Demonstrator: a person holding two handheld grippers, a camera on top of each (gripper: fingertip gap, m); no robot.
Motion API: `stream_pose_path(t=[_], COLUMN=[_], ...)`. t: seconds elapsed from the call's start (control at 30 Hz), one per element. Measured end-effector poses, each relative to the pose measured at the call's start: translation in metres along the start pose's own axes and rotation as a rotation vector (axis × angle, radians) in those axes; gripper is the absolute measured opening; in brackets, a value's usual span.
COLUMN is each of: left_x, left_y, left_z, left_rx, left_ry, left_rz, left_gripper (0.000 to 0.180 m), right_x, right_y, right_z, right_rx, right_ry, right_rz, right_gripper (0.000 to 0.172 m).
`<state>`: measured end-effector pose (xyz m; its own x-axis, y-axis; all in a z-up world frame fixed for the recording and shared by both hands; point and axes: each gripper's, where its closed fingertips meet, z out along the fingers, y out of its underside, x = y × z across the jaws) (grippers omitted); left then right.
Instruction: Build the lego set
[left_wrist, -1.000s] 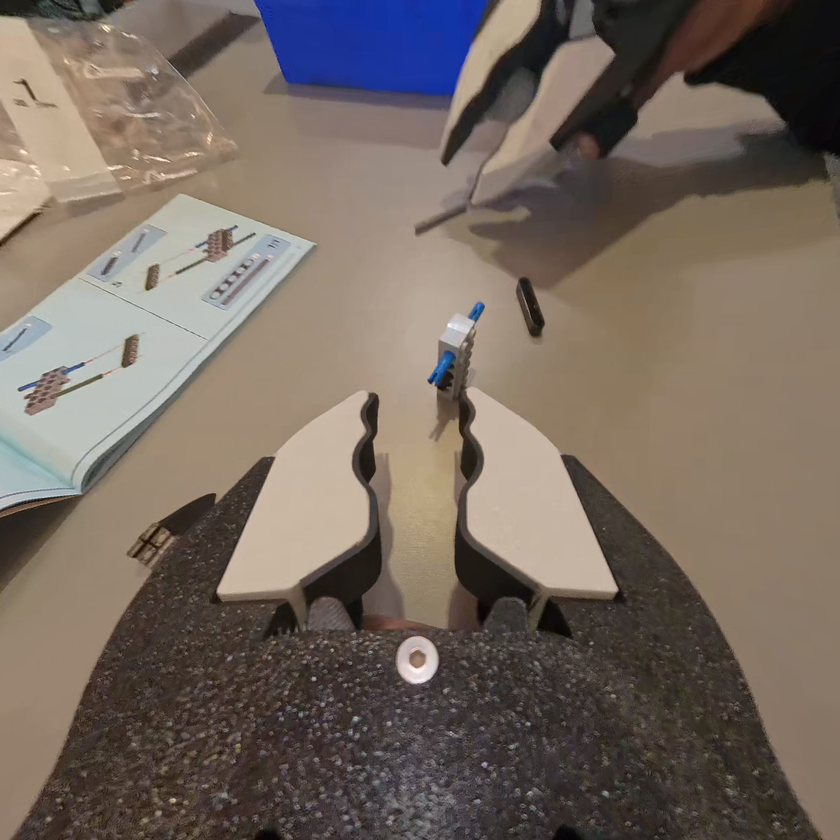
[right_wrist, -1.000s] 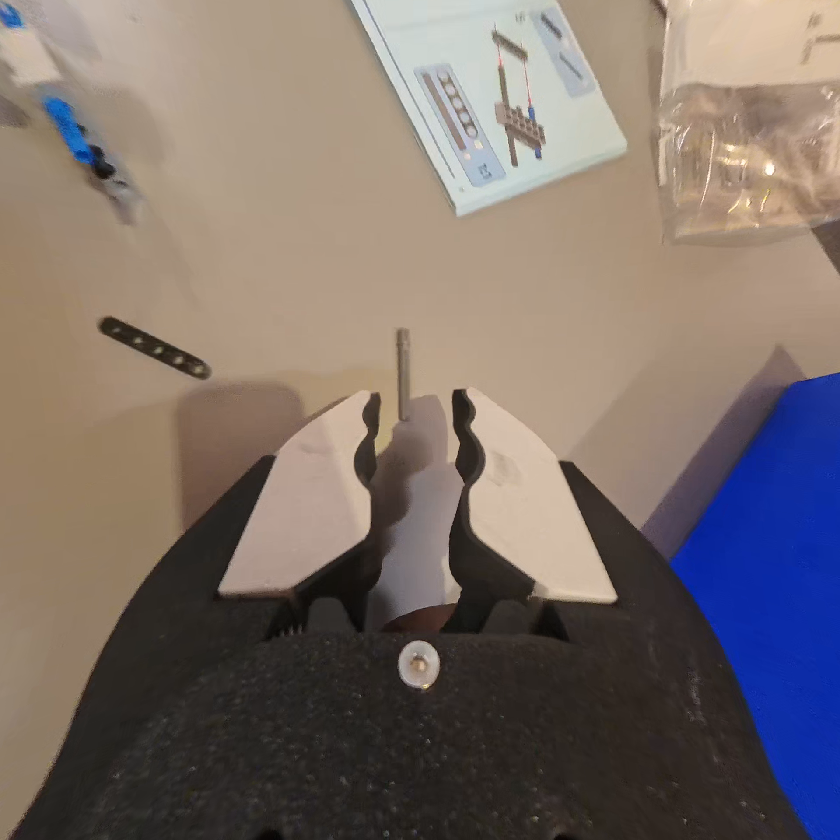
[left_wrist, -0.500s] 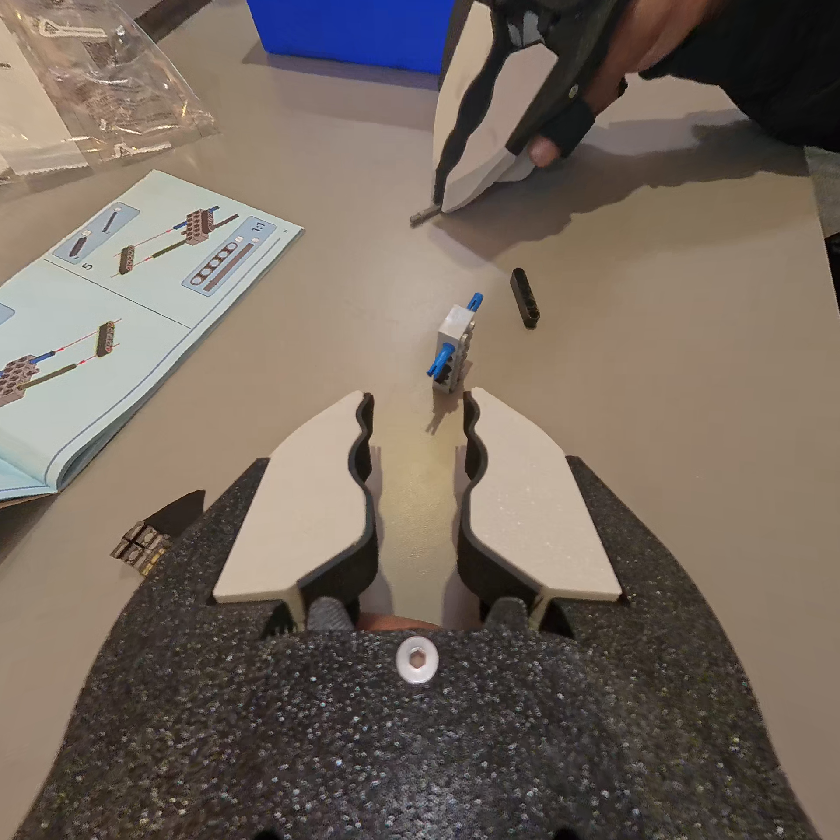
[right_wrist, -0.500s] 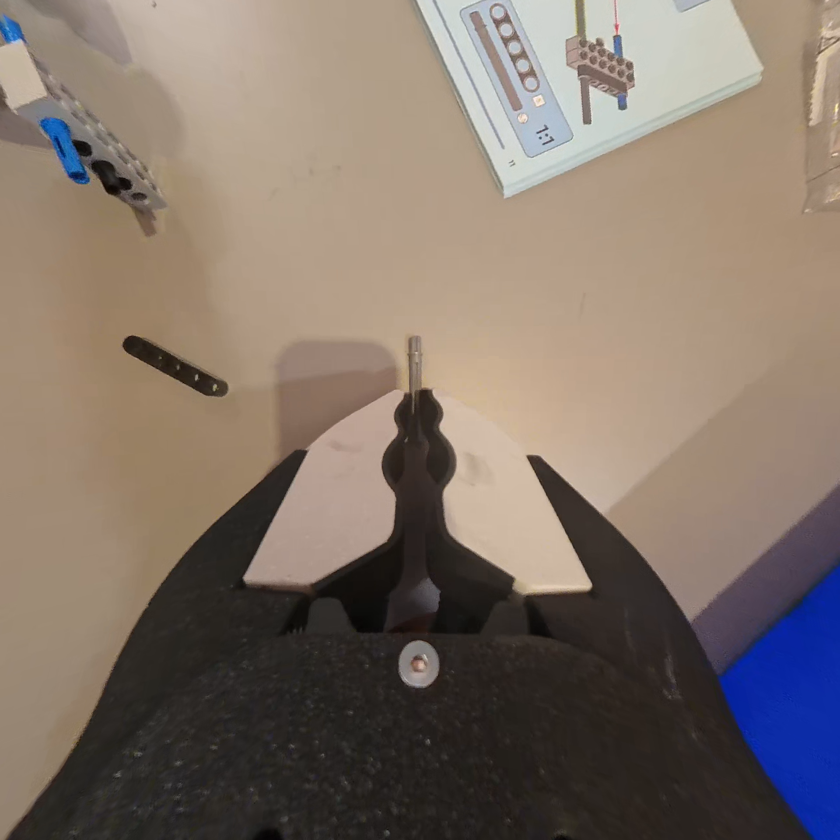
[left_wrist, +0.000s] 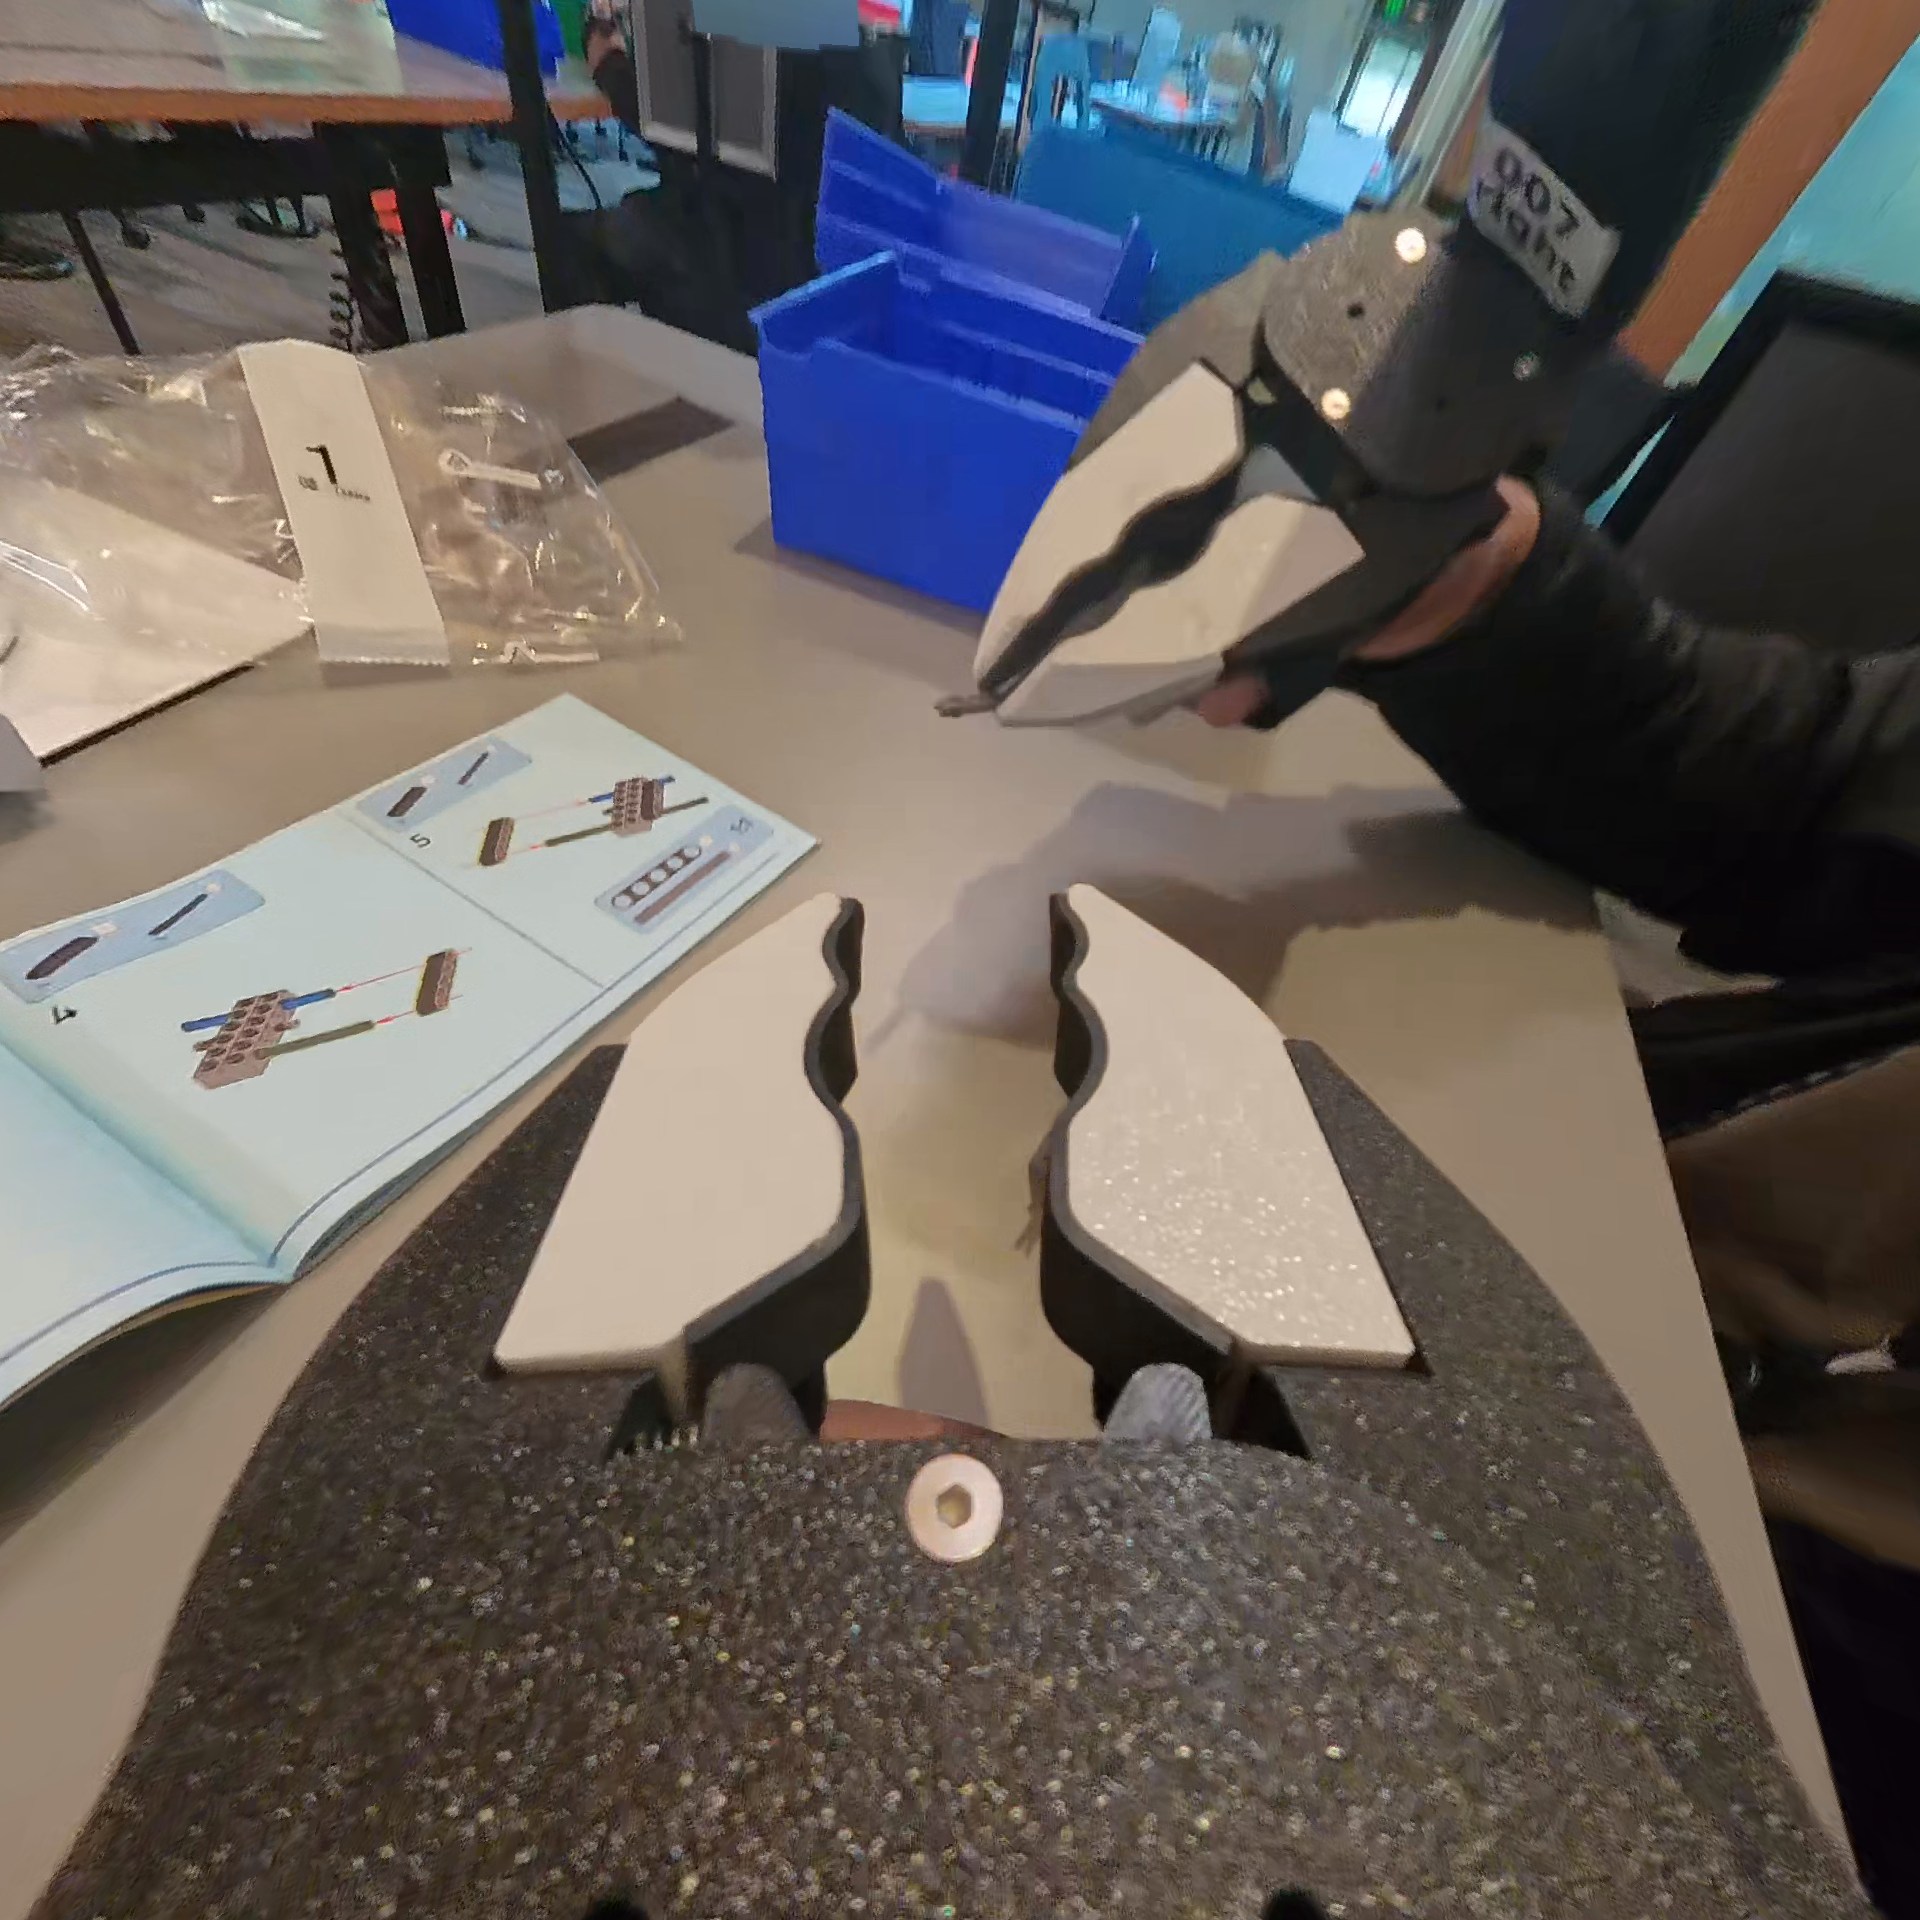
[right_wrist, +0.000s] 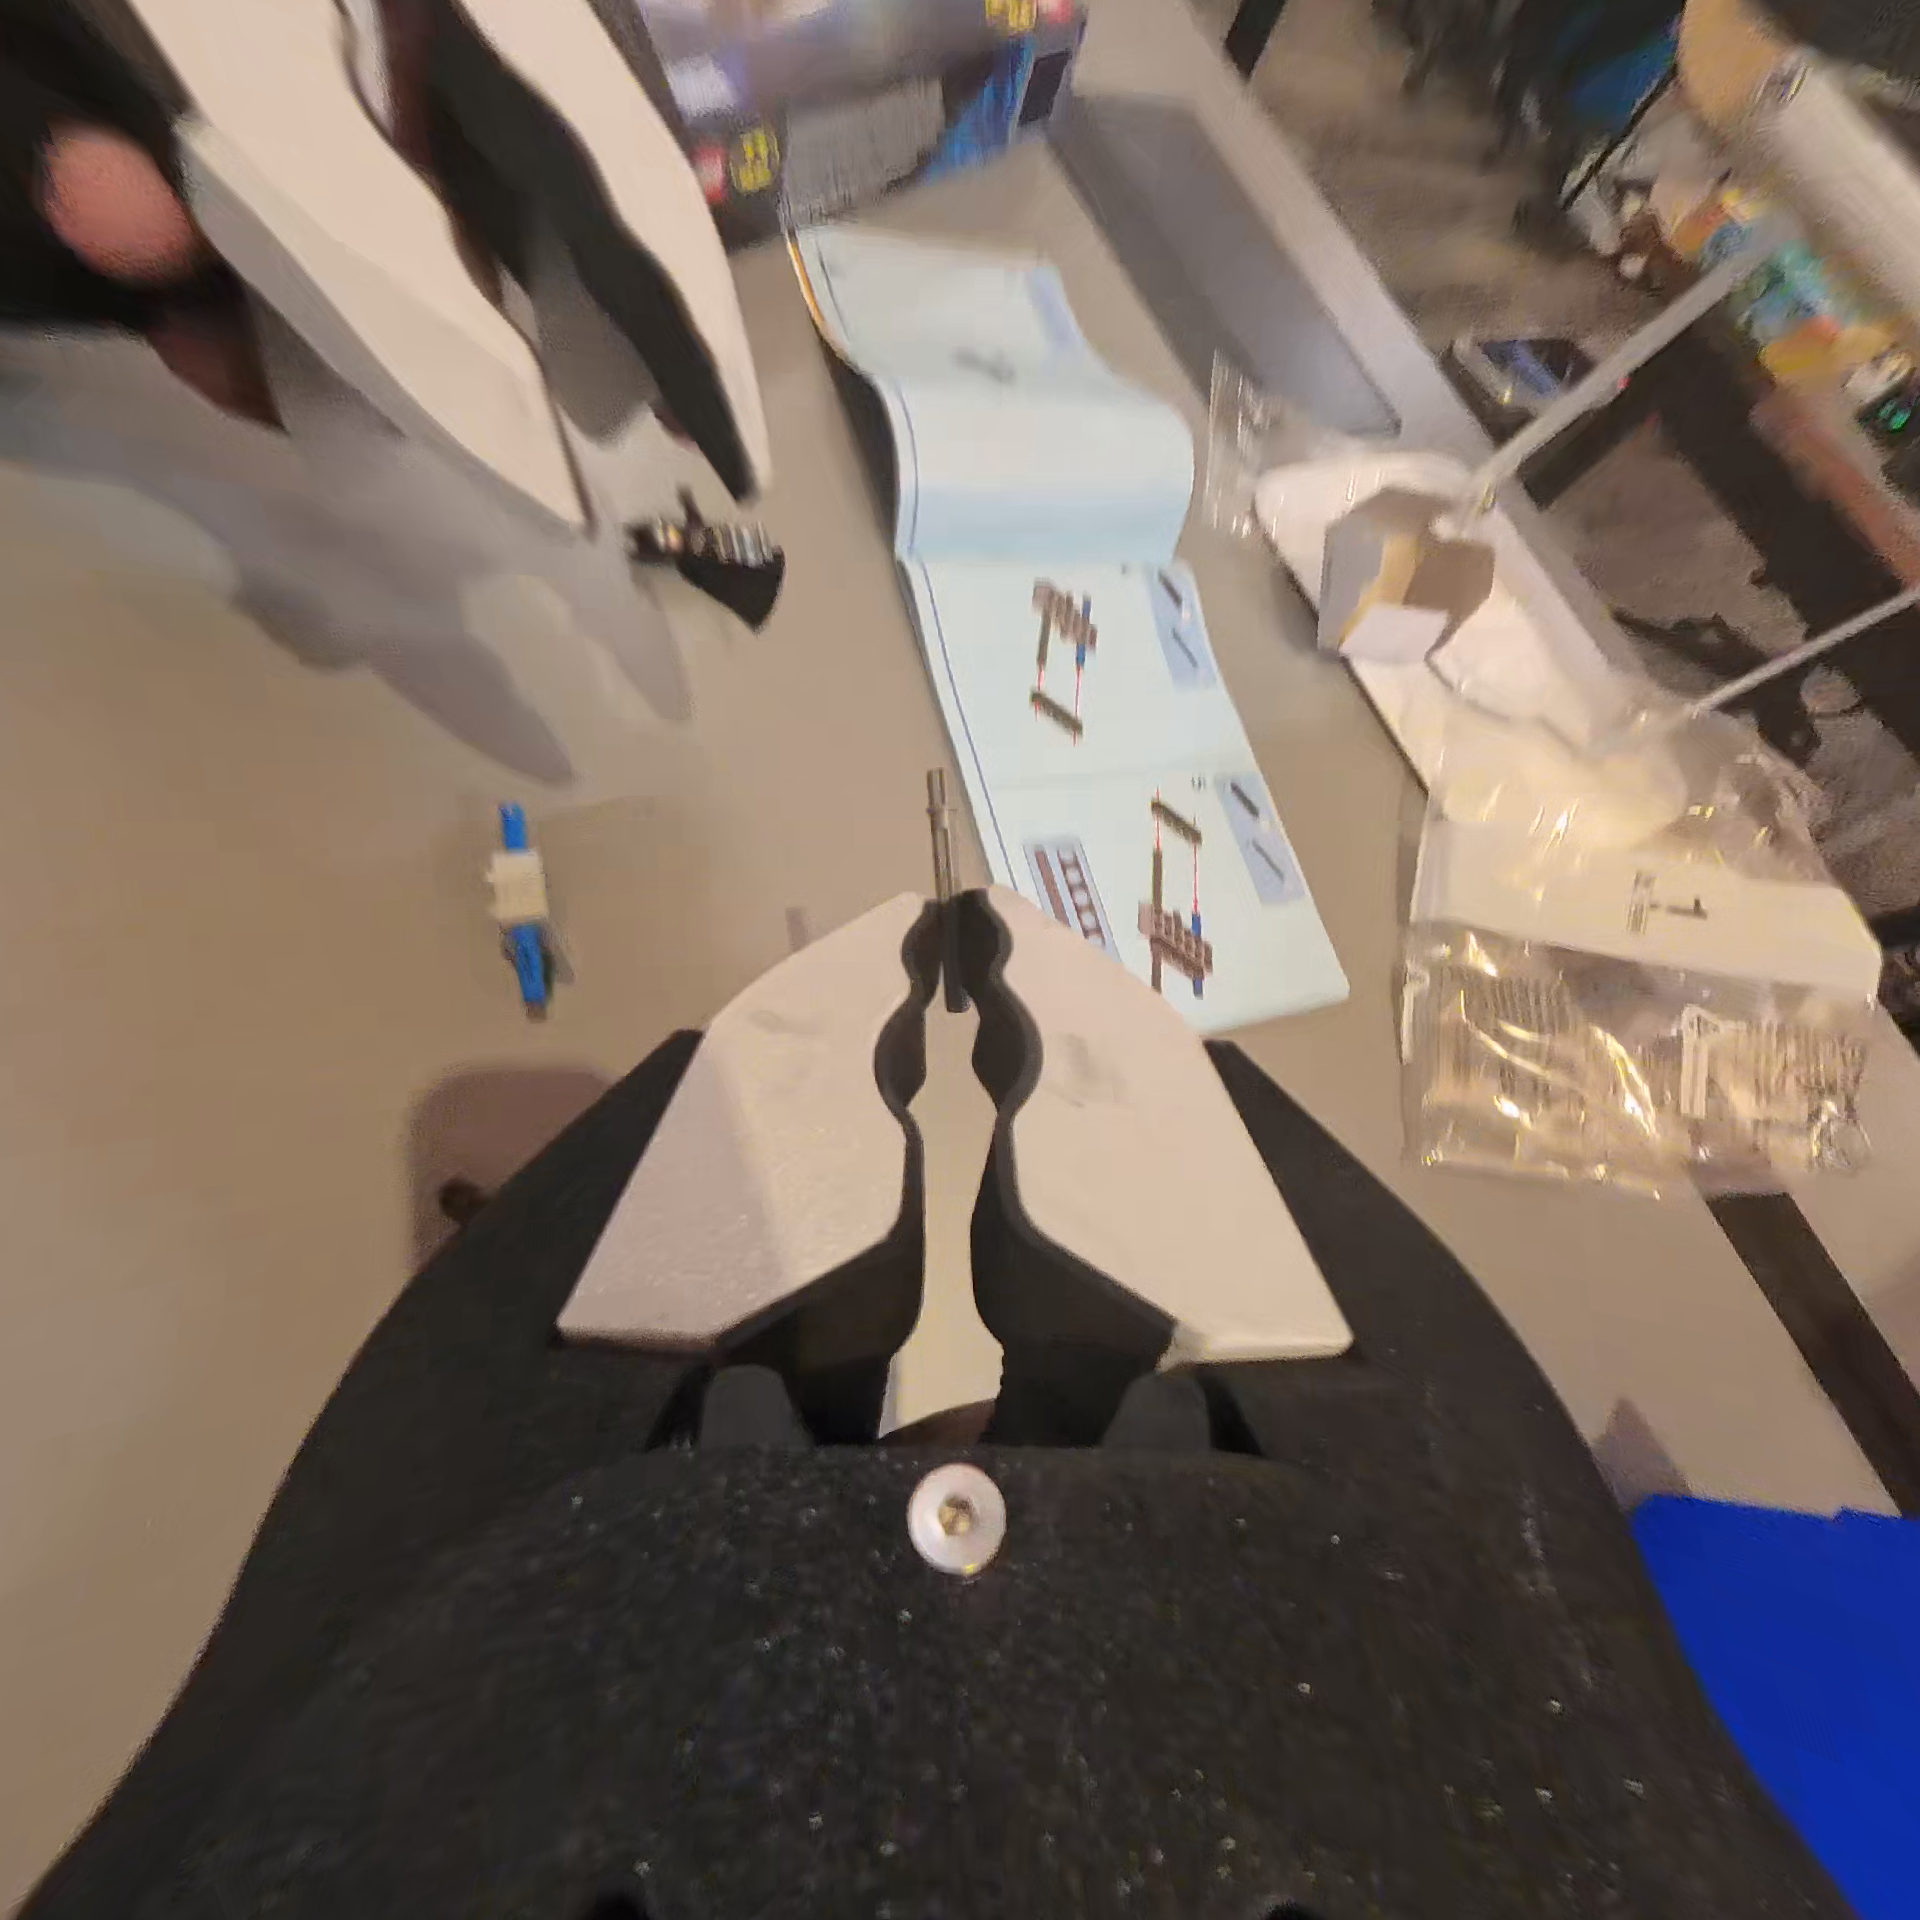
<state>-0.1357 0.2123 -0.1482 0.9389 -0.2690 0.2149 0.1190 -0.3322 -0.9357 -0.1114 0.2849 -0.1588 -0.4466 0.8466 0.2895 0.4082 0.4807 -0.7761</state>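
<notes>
The right gripper (right_wrist: 954, 914) is clamped at its very tips on a thin grey axle pin (right_wrist: 943, 831), both pads pressed against it, most of the pin sticking out forward past the fingertips; from the other side the same gripper (left_wrist: 987, 694) hangs above the grey table (left_wrist: 1351, 1039) with the pin's end poking out toward the booklet, a gloved hand (left_wrist: 1382, 623) wrapped round its handle; the left gripper (left_wrist: 956, 914) stands with its jaws well apart and nothing between them but bare tabletop; just left of it lies the open pale-blue instruction booklet (left_wrist: 312, 1039), and beyond that a clear plastic bag of parts (left_wrist: 468, 520) with a white strip across it; a blue bin (left_wrist: 914, 457) sits at the far side of the table; seen from the right gripper, a small white-and-blue brick assembly (right_wrist: 520, 904) lies on the table to the left of the held pin, apart from it, and a small dark piece (right_wrist: 717, 545) lies just under the left gripper's fingertips (right_wrist: 644, 416), though blur makes it hard to tell whether they touch
</notes>
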Motion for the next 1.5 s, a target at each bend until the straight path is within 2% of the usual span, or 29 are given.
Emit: stream_pose_path(t=[0.1,0.17,0.3,0.53,0.83,1.0,1.17,1.37,1.5], left_x=[0.003,0.007,0.013,0.036,0.04,0.044,0.043,0.044,0.053], left_y=[0.001,0.008,0.014,0.033,0.036,0.042,0.033,0.01,0.005], left_z=[0.004,0.005,0.011,0.019,0.019,0.021,0.017,0.001,-0.002], left_rx=[0.049,0.033,-0.002,-0.097,-0.091,-0.11,-0.033,0.16,0.181], left_ry=[0.028,0.045,0.032,0.068,0.102,0.12,0.157,0.316,0.404], left_rz=[-0.056,-0.044,0.049,0.315,0.321,0.339,0.226,-0.038,-0.121], left_gripper=[0.035,0.035,0.034,0.029,0.018,0.006,0.005,0.005,0.005], right_x=[-0.019,-0.03,-0.048,-0.071,-0.08,-0.084,-0.078,-0.068,-0.074], right_y=[-0.011,-0.009,-0.008,-0.007,-0.003,-0.002,-0.012,-0.028,-0.038], right_z=[0.001,0.002,0.008,0.012,0.009,0.01,0.005,-0.01,-0.019], right_rx=[0.079,0.095,0.12,0.111,0.107,0.102,0.196,0.427,0.546], right_ry=[-0.022,-0.026,-0.097,-0.181,-0.23,-0.237,-0.197,-0.183,-0.206], right_rz=[-0.025,-0.049,-0.03,-0.072,-0.096,-0.112,-0.127,-0.105,-0.104], right_gripper=[0.004,0.004,0.004,0.004,0.004,0.004,0.006,0.019,0.02])
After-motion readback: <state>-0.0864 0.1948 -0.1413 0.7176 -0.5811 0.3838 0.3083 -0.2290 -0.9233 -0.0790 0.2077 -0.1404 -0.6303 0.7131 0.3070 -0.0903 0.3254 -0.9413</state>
